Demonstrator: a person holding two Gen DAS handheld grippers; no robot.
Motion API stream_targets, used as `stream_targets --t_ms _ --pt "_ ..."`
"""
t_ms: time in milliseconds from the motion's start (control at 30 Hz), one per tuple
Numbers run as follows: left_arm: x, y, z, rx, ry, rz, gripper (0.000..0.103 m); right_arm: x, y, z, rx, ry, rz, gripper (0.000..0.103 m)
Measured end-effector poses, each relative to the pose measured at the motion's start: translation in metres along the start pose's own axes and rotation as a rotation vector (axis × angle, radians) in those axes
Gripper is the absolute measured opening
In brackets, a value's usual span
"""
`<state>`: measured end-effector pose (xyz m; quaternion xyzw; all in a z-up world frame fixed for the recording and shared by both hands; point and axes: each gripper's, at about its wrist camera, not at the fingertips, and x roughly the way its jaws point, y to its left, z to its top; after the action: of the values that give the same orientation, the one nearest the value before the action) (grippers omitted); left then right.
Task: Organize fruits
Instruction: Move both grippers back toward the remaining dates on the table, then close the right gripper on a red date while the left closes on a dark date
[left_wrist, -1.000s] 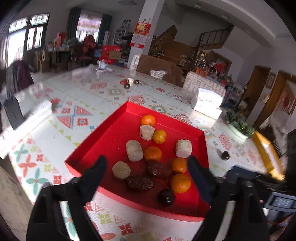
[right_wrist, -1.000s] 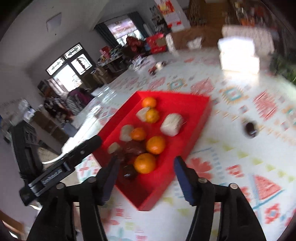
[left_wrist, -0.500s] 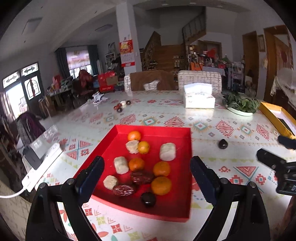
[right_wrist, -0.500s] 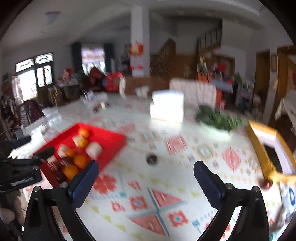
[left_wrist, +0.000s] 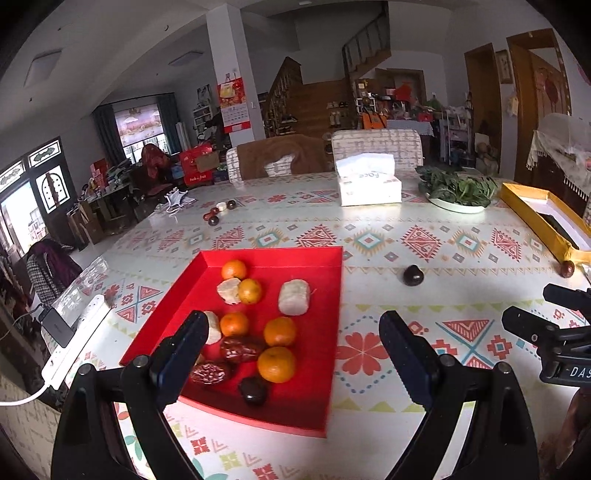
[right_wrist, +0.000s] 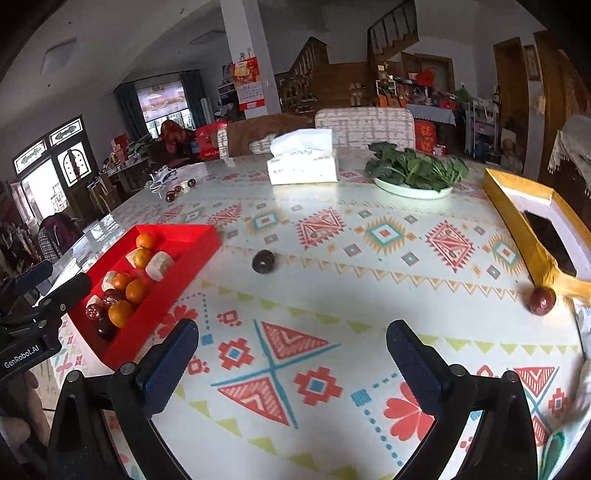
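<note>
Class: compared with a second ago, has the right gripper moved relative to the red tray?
Yes. The right gripper, jaws just opened and empty, swung right, off the red tray.

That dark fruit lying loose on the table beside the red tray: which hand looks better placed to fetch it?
Probably the right. The right gripper is open, empty and faces the dark fruit over bare table, while the left gripper hangs over the red tray.

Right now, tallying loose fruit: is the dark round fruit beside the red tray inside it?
No, the dark round fruit lies on the tablecloth outside the red tray.
</note>
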<state>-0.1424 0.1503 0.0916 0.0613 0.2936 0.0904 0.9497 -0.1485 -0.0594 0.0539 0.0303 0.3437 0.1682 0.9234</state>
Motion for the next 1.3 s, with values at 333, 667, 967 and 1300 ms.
stream_targets --t_ms 333,667,967,1300 --pt "0.014 -0.017 0.000 -0.028 0.064 -0.122 0.093 -0.014 -0.067 -0.006 0.142 -0.004 -0.062 0.103" --pt "0.038 -0.040 -0.001 -0.069 0.138 -0.298 0.093 -0.054 -0.190 -0.010 0.494 -0.054 -0.211 0.090" --pt "0.062 -0.049 0.017 -0.114 0.174 -0.388 0.093 -0.012 -0.232 0.008 0.576 0.064 -0.344 0.076" --pt "0.107 -0.075 0.034 -0.094 0.213 -0.427 0.093 0.013 -0.239 0.014 0.560 0.075 -0.415 0.060"
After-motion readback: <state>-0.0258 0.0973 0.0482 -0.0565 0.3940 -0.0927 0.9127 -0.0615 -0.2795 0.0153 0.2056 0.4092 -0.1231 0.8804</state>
